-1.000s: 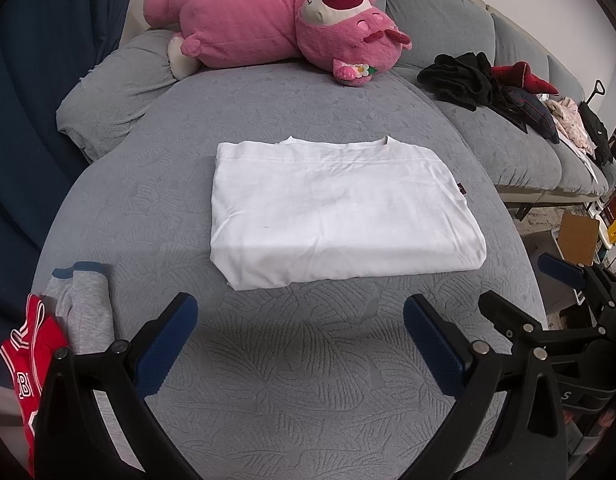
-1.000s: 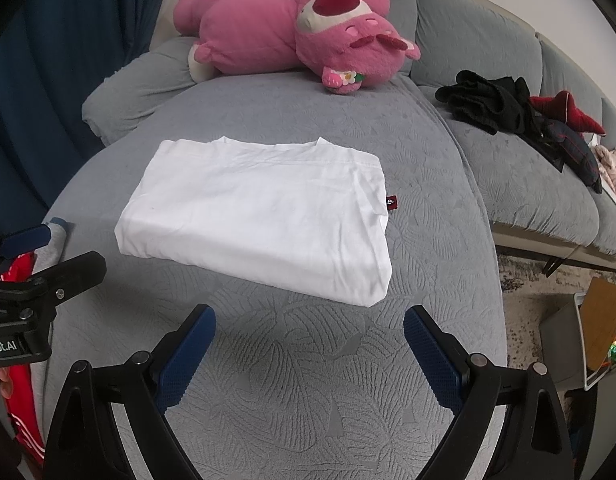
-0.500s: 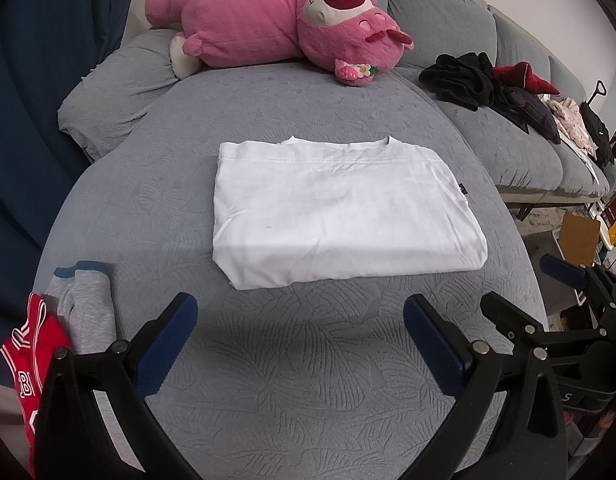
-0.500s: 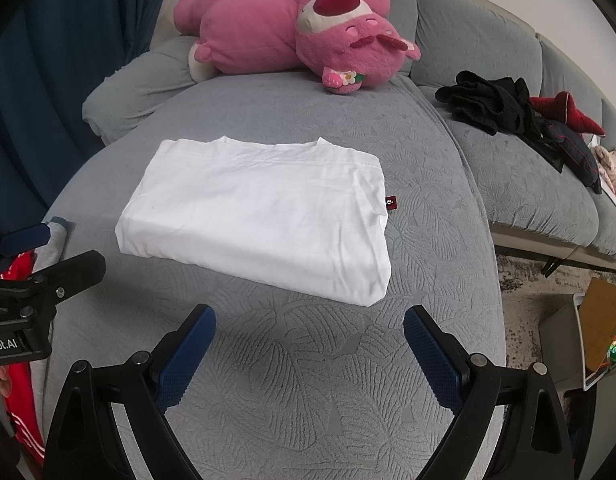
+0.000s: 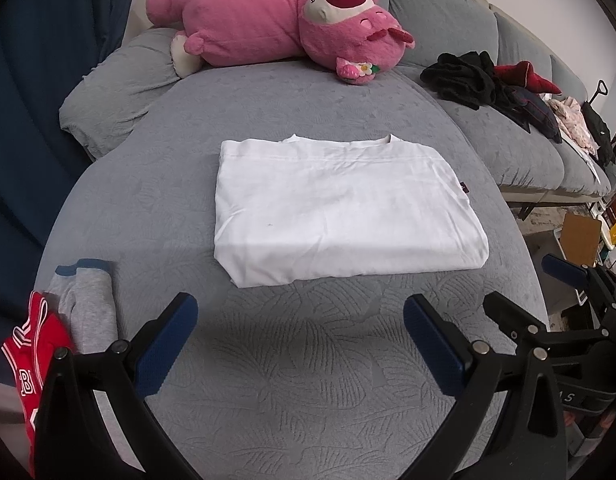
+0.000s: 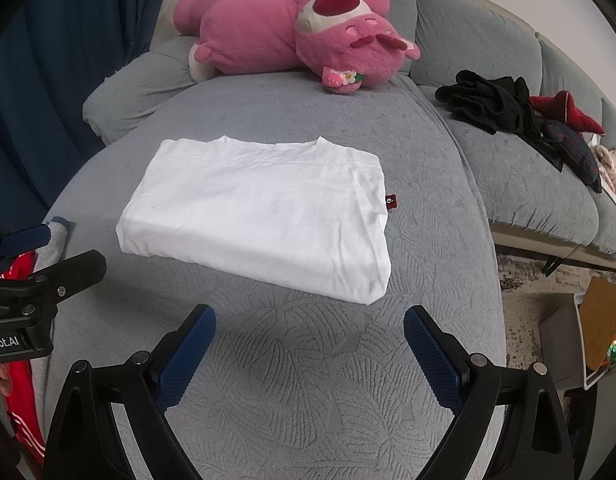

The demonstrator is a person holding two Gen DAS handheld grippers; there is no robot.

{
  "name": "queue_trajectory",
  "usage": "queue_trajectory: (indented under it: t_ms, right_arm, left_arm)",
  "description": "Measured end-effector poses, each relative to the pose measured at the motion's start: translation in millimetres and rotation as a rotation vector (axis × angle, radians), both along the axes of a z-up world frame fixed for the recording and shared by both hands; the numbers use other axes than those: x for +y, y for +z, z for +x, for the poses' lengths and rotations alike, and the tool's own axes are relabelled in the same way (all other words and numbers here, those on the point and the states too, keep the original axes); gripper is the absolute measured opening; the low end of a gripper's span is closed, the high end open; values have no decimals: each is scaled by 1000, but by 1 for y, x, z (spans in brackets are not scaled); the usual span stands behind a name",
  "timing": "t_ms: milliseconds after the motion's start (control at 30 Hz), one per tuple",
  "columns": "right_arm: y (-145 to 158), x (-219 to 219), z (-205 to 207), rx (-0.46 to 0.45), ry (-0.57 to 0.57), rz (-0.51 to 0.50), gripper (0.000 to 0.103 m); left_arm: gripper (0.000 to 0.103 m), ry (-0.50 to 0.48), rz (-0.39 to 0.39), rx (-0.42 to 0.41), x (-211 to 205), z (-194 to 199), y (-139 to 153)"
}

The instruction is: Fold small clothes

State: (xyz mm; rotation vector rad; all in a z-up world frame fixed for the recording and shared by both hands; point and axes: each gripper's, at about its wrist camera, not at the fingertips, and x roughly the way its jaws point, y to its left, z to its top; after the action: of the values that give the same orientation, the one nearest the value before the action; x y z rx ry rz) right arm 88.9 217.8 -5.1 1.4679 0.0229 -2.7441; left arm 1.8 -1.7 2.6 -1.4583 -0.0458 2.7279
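A white T-shirt (image 5: 339, 212) (image 6: 260, 216) lies folded into a flat rectangle on the grey sofa seat (image 5: 308, 380), collar at the far edge, a small dark tag at its right side. My left gripper (image 5: 300, 328) hovers open just short of the shirt's near edge, nothing between its blue pads. My right gripper (image 6: 308, 336) is open too, near the shirt's front right corner, and empty. Each gripper shows at the side of the other's view: the right one (image 5: 567, 280), the left one (image 6: 48, 268).
A pink plush toy (image 5: 284, 28) lies along the sofa back. Dark clothes (image 5: 471, 76) and other garments are piled on the right cushions. A grey garment (image 5: 88, 300) and a red jersey (image 5: 36, 344) hang at the left edge. Boxes (image 6: 595, 328) stand on the floor at right.
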Motion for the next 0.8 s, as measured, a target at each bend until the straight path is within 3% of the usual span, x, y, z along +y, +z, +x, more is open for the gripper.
queue_trajectory:
  t_ms: [433, 800]
  right_arm:
    - [-1, -21, 30, 16, 29, -18, 93]
    - [-5, -85, 90, 3, 164, -81, 93]
  left_arm:
    - [102, -30, 103, 36, -19, 36, 8]
    - [102, -23, 34, 92, -88, 153, 6]
